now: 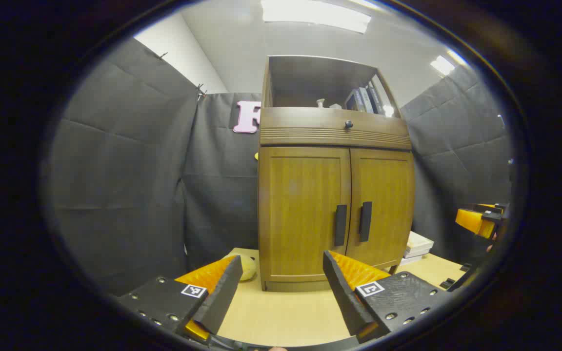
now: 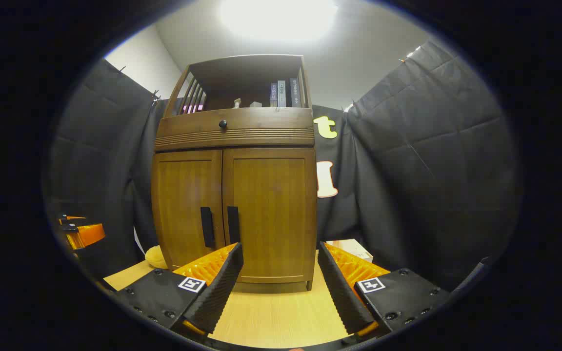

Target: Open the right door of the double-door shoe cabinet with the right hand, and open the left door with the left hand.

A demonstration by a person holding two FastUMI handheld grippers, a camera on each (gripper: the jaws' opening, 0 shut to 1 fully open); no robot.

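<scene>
Here, both hand-held grippers [image 1: 281, 273] [image 2: 279, 265] gape wide apart before the shoe cabinet's [image 1: 332, 195] 2 closed doors.

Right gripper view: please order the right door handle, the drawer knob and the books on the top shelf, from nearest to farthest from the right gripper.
From the right gripper:
1. Right door handle, low, just above its left finger.
2. Drawer knob, higher, on the drawer front.
3. Books, highest, back in the open shelf, at its right.
</scene>
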